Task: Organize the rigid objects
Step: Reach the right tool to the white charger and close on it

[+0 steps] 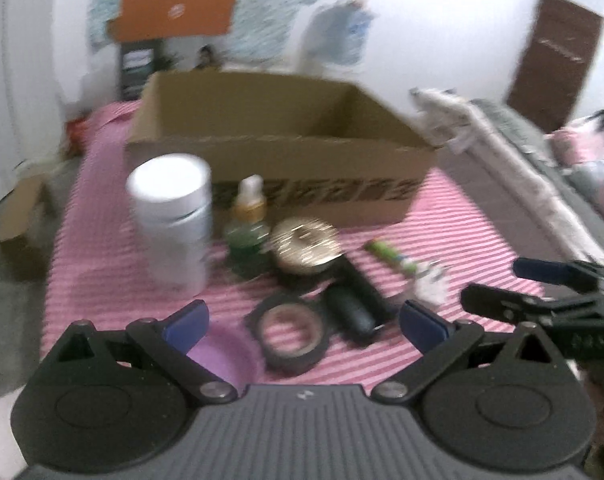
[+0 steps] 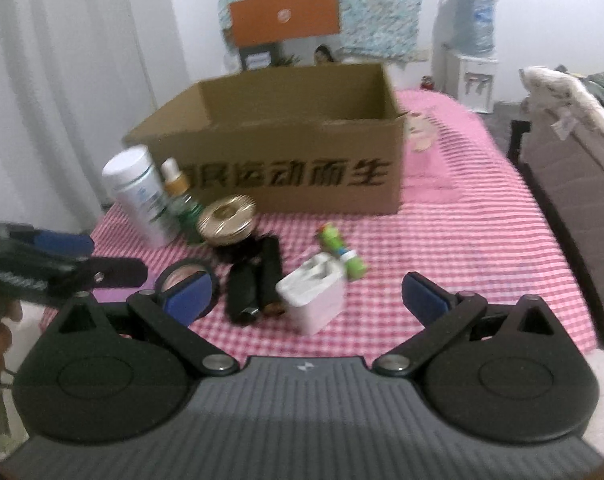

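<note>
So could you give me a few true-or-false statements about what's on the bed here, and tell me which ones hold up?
1. The cardboard box is open at the top. True.
2. The white bottle lies on its side. False: it stands upright beside the small green bottle.
3. The left gripper is clamped on the tape roll. False: its jaws are spread and hold nothing.
4. The white charger sits on the checked cloth, outside the box. True.
5. The right gripper holds the gold lid. False: it is open and empty.
</note>
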`<state>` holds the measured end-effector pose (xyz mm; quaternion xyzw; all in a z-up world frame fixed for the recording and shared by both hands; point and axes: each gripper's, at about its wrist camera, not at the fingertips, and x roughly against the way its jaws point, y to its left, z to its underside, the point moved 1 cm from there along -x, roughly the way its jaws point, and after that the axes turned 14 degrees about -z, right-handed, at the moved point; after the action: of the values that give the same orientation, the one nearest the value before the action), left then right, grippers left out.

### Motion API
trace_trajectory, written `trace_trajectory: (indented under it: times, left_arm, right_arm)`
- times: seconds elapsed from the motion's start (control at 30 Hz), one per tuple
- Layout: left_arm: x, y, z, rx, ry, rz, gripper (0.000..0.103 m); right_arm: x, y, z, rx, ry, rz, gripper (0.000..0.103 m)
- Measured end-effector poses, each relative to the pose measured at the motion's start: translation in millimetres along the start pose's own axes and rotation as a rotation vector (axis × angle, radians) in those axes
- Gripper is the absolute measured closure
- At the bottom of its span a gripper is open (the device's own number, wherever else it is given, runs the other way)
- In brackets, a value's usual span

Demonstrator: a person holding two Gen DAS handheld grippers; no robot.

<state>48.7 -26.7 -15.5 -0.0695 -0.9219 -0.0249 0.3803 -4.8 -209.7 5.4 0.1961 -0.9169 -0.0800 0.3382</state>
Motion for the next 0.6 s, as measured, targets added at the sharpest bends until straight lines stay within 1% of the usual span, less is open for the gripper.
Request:
trace_trajectory:
  times: [0.1,0.27,0.33,0.37,0.43,0.47,0.53,0.6]
  left_arm:
    - [-2.9,-16.3,-1.3,-0.064,-0.026,0.02,0.001]
    - [-8.9,-43.5,-5.1,-0.203,-0.044,0.03,0.001]
    - [-10.3,-53.2,-6.6,-0.246,-0.07,0.029,0.001]
    - [-10.7,-58.6,-7.4,-0.264,-0.082,0.031,0.001]
    - [-12.1,-65.4,-9.2,-0.278,-0.085,0.038,0.001]
    - [-10.8,-66.5,-8.5,-0.278,-0.081,0.047,0.001]
    - [-11.4,-67.3,-6.5,-0.278,-0.066,0.059,0.004]
    - [-12.8,-64.3,-2.2,-0.273,-0.044,0.052,0.006]
  right_arm:
    - [8.8,-15.9,-0.3,-0.037,-0.044,-0.021,0.001]
    - [13.4,-39.7,5.1,-0.126,-0.076,-0.092,0.002]
    - [11.8,-47.9,7.0,-0.158,-0.076,-0.117,0.005]
    - [11.2,-50.6,7.8,-0.172,-0.076,-0.129,0.007]
    - [8.4,-56.9,8.0,-0.199,-0.077,-0.158,0.011]
    - [7.4,-59.4,7.8,-0.21,-0.079,-0.169,0.014]
    - [6.8,-61.4,8.1,-0.219,-0.08,-0.196,0.017]
    - [6.5,-60.1,8.3,-0.217,-0.083,-0.222,0.022]
